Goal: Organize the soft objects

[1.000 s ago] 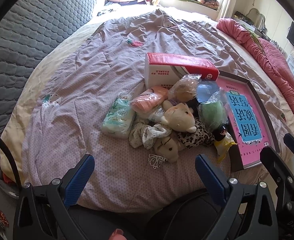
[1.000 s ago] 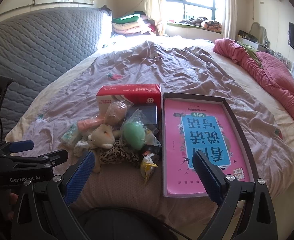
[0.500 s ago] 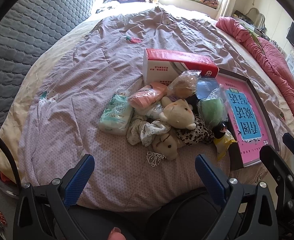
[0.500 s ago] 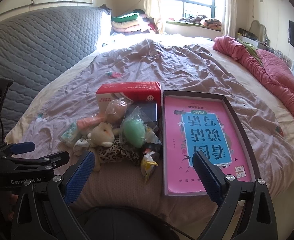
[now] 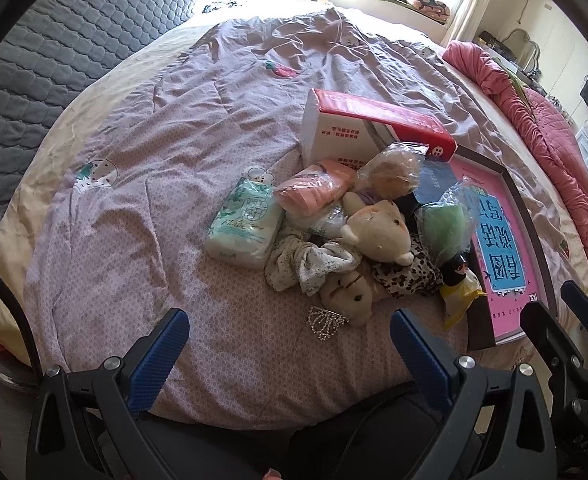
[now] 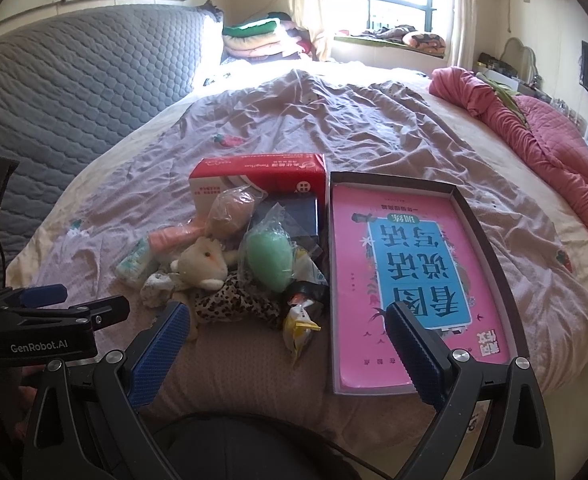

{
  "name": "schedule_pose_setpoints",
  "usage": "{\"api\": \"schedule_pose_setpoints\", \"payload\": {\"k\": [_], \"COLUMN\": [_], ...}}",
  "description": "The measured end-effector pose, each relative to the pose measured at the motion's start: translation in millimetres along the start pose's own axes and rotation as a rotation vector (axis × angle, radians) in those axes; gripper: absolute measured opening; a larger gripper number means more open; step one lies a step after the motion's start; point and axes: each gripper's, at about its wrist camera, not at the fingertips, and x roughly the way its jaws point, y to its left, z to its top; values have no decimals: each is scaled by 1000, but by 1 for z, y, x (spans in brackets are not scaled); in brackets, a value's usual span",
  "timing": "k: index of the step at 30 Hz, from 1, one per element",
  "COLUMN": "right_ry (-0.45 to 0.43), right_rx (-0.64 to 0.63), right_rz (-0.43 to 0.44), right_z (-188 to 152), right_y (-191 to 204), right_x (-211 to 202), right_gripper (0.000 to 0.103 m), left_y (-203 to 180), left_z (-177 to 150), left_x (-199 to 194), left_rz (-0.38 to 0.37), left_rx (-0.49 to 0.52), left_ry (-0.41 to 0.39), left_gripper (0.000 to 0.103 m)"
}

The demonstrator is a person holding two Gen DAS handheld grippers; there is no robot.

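A heap of soft things lies on the bed: a cream plush animal (image 5: 378, 230) (image 6: 203, 264), a bagged green sponge (image 5: 444, 226) (image 6: 269, 258), a pale green tissue pack (image 5: 245, 224), a bagged pink roll (image 5: 314, 194), a leopard-print cloth (image 5: 404, 276) (image 6: 229, 304) and a small brown bear (image 5: 348, 294). To the heap's right lies a shallow dark box (image 6: 490, 256) with a pink sheet inside. My left gripper (image 5: 287, 350) hovers open just short of the heap. My right gripper (image 6: 285, 350) hangs open, near the box's front edge.
A red and white tissue box (image 5: 368, 130) (image 6: 261, 174) stands behind the heap. A silver tiara (image 5: 326, 322) and a small yellow-dressed doll (image 5: 460, 286) lie at its front. A pink quilt (image 6: 534, 128) is bunched at the right. A grey padded headboard (image 6: 73, 92) runs along the left.
Both grippers have moved forward toward the heap, which now looks larger and closer. Nothing on the bed has shifted, and both stay open.
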Motion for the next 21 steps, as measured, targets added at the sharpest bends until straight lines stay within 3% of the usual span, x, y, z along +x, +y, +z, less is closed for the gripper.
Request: {"api": "schedule_pose_setpoints", "payload": {"k": [21], "right_ry": [29], "right_rx": [12], "right_rz": [-15], "right_z": [18], "right_y": [-13], "right_x": [42], "right_gripper": [98], "left_y": [51], "left_z": [37], "left_x": [56], "left_rz": [37], "left_rx": [-93], "left_ry": [64], "left_gripper": [101]}}
